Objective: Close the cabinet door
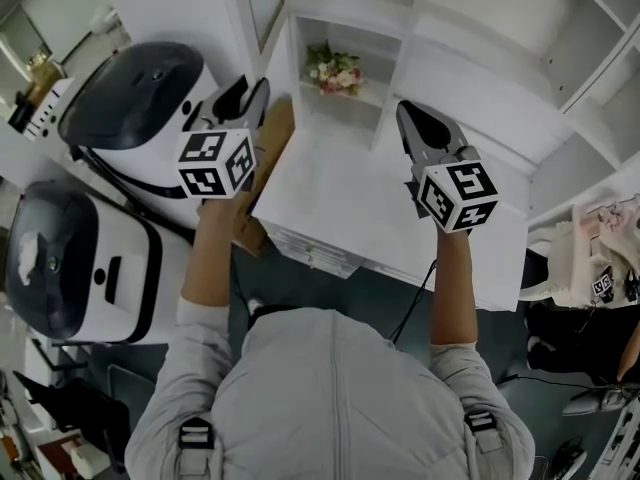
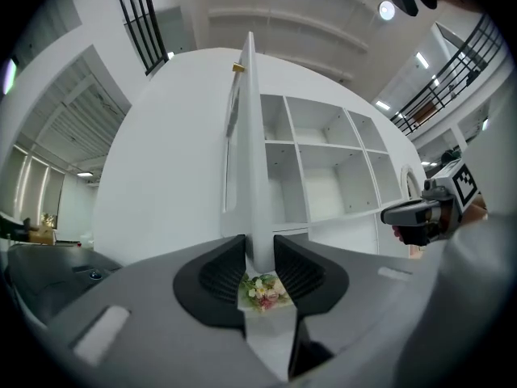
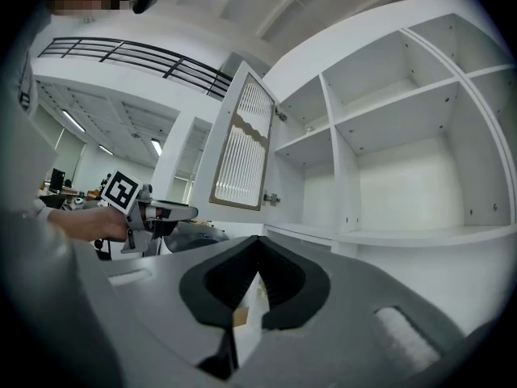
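The white cabinet door (image 3: pixel 241 152) with its ribbed glass panel stands wide open at the left end of the open-shelved cabinet (image 1: pixel 470 78). In the left gripper view the door (image 2: pixel 250 136) shows edge-on, lined up with the gap between the jaws. My left gripper (image 1: pixel 250 90) (image 2: pixel 258 253) is open and level near the door's lower free edge. From the right gripper view, the left gripper (image 3: pixel 192 211) stops just short of that edge. My right gripper (image 1: pixel 408 110) (image 3: pixel 258 249) is shut and empty in front of the shelves. A small bunch of flowers (image 1: pixel 335 68) sits in the low compartment.
Two large white-and-black machines (image 1: pixel 140 98) (image 1: pixel 70 268) stand close on the left. A brown cardboard piece (image 1: pixel 270 168) lies between them and the white cabinet base (image 1: pixel 340 198). Bags and cables (image 1: pixel 600 268) lie on the floor at the right.
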A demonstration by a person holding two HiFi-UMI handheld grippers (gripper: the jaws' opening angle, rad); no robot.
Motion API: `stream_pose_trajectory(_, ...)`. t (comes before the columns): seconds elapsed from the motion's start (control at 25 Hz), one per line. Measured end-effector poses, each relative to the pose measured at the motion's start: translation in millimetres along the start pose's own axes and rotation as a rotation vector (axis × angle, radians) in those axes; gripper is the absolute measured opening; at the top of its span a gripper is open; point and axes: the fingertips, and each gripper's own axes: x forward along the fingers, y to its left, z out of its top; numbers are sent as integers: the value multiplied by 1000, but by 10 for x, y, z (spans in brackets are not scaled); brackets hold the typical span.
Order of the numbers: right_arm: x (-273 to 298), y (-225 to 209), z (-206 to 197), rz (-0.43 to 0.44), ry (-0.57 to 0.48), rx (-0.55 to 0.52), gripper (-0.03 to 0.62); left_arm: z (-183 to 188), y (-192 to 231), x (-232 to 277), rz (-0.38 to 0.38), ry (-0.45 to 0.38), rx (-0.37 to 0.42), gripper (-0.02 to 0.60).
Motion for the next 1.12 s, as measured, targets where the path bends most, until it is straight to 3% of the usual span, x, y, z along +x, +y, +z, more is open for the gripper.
stream_pose_trajectory(0.24, -111, -183, -46, -33, 1, 12, 2, 3, -224, 141, -42, -4, -24, 140)
stream_pose_trajectory(0.44, -127, -279, -68, -88, 4, 15, 2, 12, -444, 312, -88, 13, 79, 189)
stream_pose_trajectory(0.68, -129, -406, -146, -185, 38, 17, 2, 4, -776, 628, -285, -30, 65, 274)
stream_pose_trajectory(0.88, -106, -550, -162, -268, 56, 17, 2, -49, -1039, 1038, -406, -24, 49, 251)
stream_pose_trajectory(0.96, -156, -631, -154, -320, 63, 13, 2, -34, -1077, 1259, -422, -31, 50, 146)
stream_pose_trajectory(1.04, -209, -712, -135, -369, 68, 9, 2, -15, -1105, 1461, -450, -31, 51, 149)
stream_pose_trajectory(1.12, -255, -768, -127, -410, 75, 5, 2, -21, -1136, 1577, -471, -30, 90, 196)
